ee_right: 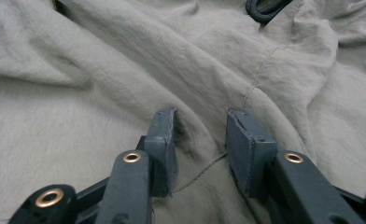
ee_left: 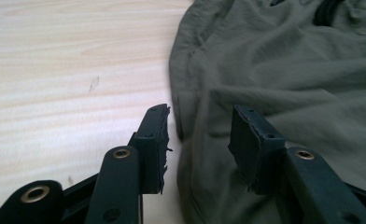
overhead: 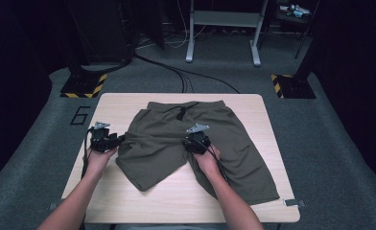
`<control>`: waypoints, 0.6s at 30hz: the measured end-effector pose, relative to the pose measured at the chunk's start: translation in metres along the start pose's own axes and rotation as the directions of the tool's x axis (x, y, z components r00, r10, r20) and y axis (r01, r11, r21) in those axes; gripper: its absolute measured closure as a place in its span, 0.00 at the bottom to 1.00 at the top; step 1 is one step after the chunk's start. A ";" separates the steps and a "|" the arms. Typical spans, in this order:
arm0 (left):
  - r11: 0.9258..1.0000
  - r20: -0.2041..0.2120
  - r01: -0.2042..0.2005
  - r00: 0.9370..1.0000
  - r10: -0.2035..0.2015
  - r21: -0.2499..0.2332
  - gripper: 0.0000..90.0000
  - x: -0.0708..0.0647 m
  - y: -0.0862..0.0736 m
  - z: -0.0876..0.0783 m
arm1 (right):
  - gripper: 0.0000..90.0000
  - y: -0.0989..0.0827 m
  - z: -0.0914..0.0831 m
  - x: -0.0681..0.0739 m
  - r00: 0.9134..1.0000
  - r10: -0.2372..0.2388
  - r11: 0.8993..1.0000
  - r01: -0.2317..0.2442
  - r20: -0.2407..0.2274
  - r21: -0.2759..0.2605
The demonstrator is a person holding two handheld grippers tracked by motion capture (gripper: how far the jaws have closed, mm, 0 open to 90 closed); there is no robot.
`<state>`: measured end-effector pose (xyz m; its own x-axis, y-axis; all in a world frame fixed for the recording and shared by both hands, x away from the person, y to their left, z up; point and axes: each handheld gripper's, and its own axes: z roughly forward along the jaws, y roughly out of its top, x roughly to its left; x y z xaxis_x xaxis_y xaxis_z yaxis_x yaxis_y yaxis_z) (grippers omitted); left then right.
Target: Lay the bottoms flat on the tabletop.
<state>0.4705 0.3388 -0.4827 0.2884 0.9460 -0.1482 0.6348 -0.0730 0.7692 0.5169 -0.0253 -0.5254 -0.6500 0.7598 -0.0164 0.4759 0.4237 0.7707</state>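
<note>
Shorts [overhead: 195,139]: I see one pair, olive-green woven cloth, soft and creased, lying flat at the centre of the high view with the waistband toward the top of the frame.
Legs: two; the one at the left of the frame is rumpled and drawn inward, the one at the right lies smoother and reaches the lower right.
Drawstring [overhead: 180,113]: one dark cord, bunched just below the waistband; a loop of it shows at the top right of the right gripper view.
Seam [ee_right: 260,70]: one stitched line runs down the cloth toward the gap between the right jaws.
Table [overhead: 128,201]: one, pale wood-grain top, rounded corners, matte.
Left gripper [overhead: 102,138]: black, held in my left hand [overhead: 99,160] at the shorts' left edge; jaws spread apart, straddling the cloth's border in the left gripper view, one pad over bare wood, the other over cloth.
Right gripper [overhead: 197,142]: black with a grey plate on top, in my right hand [overhead: 207,160] over the crotch area; jaws parted, cloth lying between them, not pinched.
Pads [ee_left: 246,140]: flat dark rubber, rough and frayed at the edges.
</note>
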 end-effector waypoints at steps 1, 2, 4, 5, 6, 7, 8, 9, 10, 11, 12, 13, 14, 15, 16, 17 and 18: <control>1.000 0.006 0.009 1.000 -0.009 -0.007 0.63 -0.003 -0.005 -0.005 | 0.69 0.000 0.000 0.000 1.000 0.004 1.000 -0.004 0.002 0.000; 1.000 0.025 0.012 1.000 -0.012 -0.002 0.64 -0.008 -0.012 -0.010 | 0.69 0.000 0.000 0.001 1.000 0.002 1.000 -0.002 0.006 -0.002; 1.000 0.026 0.003 1.000 -0.003 0.014 0.64 -0.012 -0.015 -0.011 | 0.69 0.000 0.000 0.001 1.000 -0.002 1.000 0.002 0.009 -0.002; 1.000 0.028 -0.007 1.000 0.006 0.016 0.65 -0.014 -0.018 -0.012 | 0.69 0.000 0.000 0.001 1.000 0.001 1.000 -0.001 0.006 -0.003; 1.000 0.037 -0.018 0.999 0.017 0.022 0.67 -0.015 -0.021 -0.013 | 0.69 0.000 0.000 0.002 1.000 0.004 1.000 -0.004 0.007 -0.003; 0.999 0.037 -0.023 0.999 0.022 0.026 0.69 -0.017 -0.024 -0.013 | 0.69 0.000 0.000 0.002 1.000 0.002 1.000 -0.002 0.007 -0.003; 0.998 0.057 -0.030 0.998 0.027 0.051 0.72 -0.017 -0.029 -0.011 | 0.69 0.000 0.000 0.002 1.000 0.003 1.000 -0.003 0.006 -0.003; 0.998 0.057 -0.030 0.998 0.027 0.051 0.72 -0.017 -0.029 -0.011 | 0.69 0.000 0.000 0.002 1.000 0.002 1.000 -0.002 0.006 -0.002; 0.998 0.061 -0.042 0.997 0.039 0.056 0.72 -0.017 -0.031 -0.011 | 0.69 0.000 0.000 0.002 1.000 0.002 1.000 -0.002 0.006 -0.002; 0.996 0.068 -0.060 0.996 0.056 0.065 0.72 -0.018 -0.033 -0.010 | 0.69 0.000 0.000 0.001 1.000 -0.003 1.000 0.003 0.009 -0.002; 0.996 0.073 -0.068 0.995 0.064 0.062 0.72 -0.019 -0.035 -0.008 | 0.69 0.000 0.000 0.001 1.000 0.000 1.000 0.000 0.009 -0.002; 0.995 0.082 -0.072 0.994 0.066 0.070 0.70 -0.019 -0.037 -0.008 | 0.69 0.000 0.000 0.001 1.000 0.000 1.000 0.001 0.010 -0.002; 0.997 0.082 -0.053 0.996 0.048 0.057 0.67 -0.021 -0.040 -0.007 | 0.69 0.000 0.000 0.001 1.000 -0.001 1.000 0.001 0.010 -0.002; 0.997 0.095 -0.044 0.995 0.037 0.064 0.65 -0.021 -0.042 -0.008 | 0.69 0.000 0.000 0.001 1.000 -0.001 1.000 0.001 0.010 -0.002; 0.998 0.102 -0.037 0.994 0.031 0.060 0.65 -0.021 -0.045 -0.007 | 0.69 0.000 0.000 0.002 1.000 0.004 1.000 -0.004 0.009 -0.002; 0.995 0.088 -0.066 0.994 0.059 0.074 0.63 -0.022 -0.048 -0.007 | 0.68 0.000 0.000 0.001 1.000 0.000 1.000 0.000 0.008 -0.002; 0.995 0.088 -0.066 0.994 0.059 0.074 0.62 -0.022 -0.048 -0.007 | 0.68 0.000 0.000 0.001 1.000 0.000 1.000 0.000 0.008 -0.002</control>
<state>0.4283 0.3235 -0.5121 0.3876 0.9083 -0.1569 0.6656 -0.1580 0.7294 0.5156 -0.0246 -0.5256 -0.6452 0.7637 -0.0209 0.4747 0.4222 0.7723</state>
